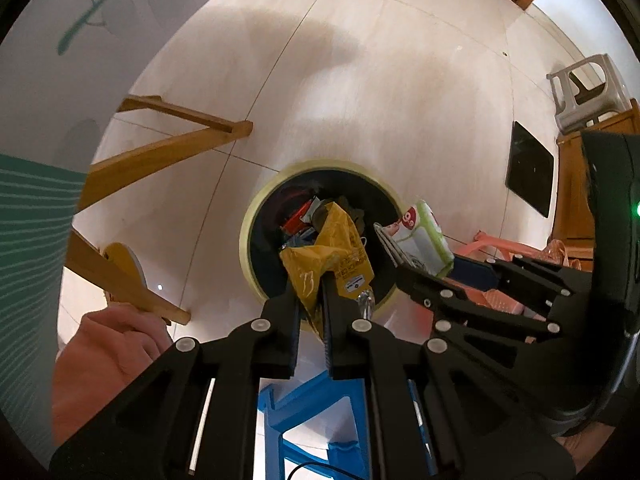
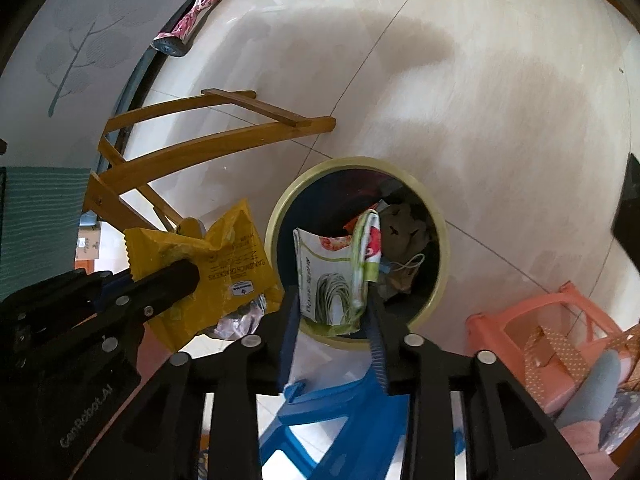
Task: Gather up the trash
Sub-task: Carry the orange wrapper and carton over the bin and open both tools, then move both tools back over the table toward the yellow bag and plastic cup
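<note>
Left wrist view: left gripper (image 1: 310, 280), matte black plastic with pale round rivets, jaws narrow and clamped on a yellow wrapper (image 1: 328, 248), crinkled glossy film with a zigzag cut edge and printed label. Wrapper directly over the bin (image 1: 256, 216), at centre of frame. Bin round, with pale cream rim and dark inner wall, part-filled with mixed litter: red packet, brown scraps, a looped string. Right of centre, right gripper (image 1: 404, 258) with a white pouch (image 1: 416, 232), flat and glossy, green-edged, red printing, over the bin's right rim. Floor (image 1: 400, 80) of large pale tiles, smooth, with thin dark joints. Upper left, chair frame (image 1: 168, 144) of bent yellow wood. Lower centre, blue stool (image 1: 304, 412), moulded plastic. Lower left, a hand (image 1: 108, 344).

Right wrist view: right gripper (image 2: 334, 312), jaws partly apart with blue ribbed pads; pouch (image 2: 332, 276) between them, hanging over the bin (image 2: 280, 208); firm contact of the pads cannot be told. Lower left, left gripper (image 2: 188, 276) pinching the wrapper (image 2: 228, 264), beside the bin's left rim. Lower right, orange stool (image 2: 520, 320), slotted plastic.
</note>
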Demonstrator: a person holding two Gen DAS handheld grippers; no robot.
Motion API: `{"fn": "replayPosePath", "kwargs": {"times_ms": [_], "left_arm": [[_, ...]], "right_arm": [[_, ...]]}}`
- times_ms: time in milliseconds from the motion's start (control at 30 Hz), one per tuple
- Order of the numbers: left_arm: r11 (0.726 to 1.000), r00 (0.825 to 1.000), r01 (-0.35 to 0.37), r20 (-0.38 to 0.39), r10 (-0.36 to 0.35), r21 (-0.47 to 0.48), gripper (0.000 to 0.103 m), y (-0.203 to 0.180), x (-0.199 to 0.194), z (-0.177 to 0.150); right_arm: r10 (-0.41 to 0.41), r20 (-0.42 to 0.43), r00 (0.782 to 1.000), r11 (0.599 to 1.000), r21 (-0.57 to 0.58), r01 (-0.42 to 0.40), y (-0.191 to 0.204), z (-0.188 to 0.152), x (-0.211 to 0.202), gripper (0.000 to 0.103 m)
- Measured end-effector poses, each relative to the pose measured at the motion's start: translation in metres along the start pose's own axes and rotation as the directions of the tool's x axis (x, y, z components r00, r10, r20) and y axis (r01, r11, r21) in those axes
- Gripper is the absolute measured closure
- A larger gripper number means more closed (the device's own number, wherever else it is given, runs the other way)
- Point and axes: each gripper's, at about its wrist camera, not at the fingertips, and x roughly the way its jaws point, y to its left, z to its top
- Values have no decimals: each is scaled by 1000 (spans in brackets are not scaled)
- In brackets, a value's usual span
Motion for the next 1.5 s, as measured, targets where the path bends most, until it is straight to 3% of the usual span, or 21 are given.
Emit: {"fn": "replayPosePath", "kwargs": {"times_ms": [100,233,267,1000,1267,1500], "left_arm": [[1000,1000,-9,-2,8,-22,87,8,7,2],[999,1000,-22,11,22,-43,49,14,9,6],[998,1000,-25,16,25,-50,47,16,9,6],[993,999,-28,30,32,-112,47,24,-1,-1],[990,998,-42,33,47,-133,47,22,-16,-12],[993,999,-10,31,13,-121,47,10,-35,-26]], "right_arm": [[3,3,1000,1000,19,-3,-4,0,2,66],[5,12,1000,999,48,-5,-11,1,2,62],[9,14,1000,998,57,-10,-13,1,2,61],[-53,37,998,999,-3,53,-4,-5,-5,60],[-100,67,993,995,-20,101,1,-10,-30,60],[-172,57,984,985,-17,173,3,-20,-59,60]]}}
